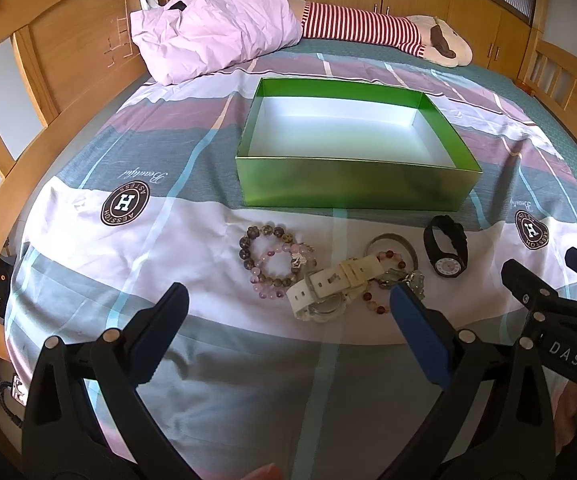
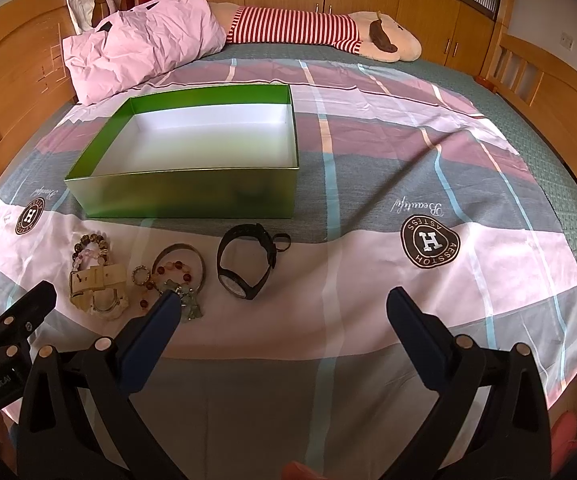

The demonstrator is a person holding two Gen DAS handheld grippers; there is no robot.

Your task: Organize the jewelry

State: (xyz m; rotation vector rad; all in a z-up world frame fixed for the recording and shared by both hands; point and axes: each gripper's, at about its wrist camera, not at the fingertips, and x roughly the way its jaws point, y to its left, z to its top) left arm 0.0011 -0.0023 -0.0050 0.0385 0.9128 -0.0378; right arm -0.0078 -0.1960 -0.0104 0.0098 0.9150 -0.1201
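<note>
Left gripper (image 1: 288, 296) spread wide, grasping nothing, hovering over the bedspread (image 1: 88, 248); right gripper (image 2: 284, 300) likewise released, nothing between the fingers. Jewelry heaped on the white band of cloth, just this side of the green box (image 1: 352, 190). In the left view: bead bracelets (image 1: 274, 260) at 12 o'clock from the gripper, white watch (image 1: 328, 288) touching them, black watch (image 1: 446, 250) apart at 2 o'clock, box beyond at 12. In the right view: black watch (image 2: 244, 264) at 11 o'clock, metal bangle (image 2: 180, 262) and white watch (image 2: 98, 288) toward 10, box (image 2: 184, 194) shifted to 11. Seen only from the right: a small beaded ring (image 2: 141, 275) beside the bangle. Pink pillow (image 1: 212, 28) at the far edge.
</note>
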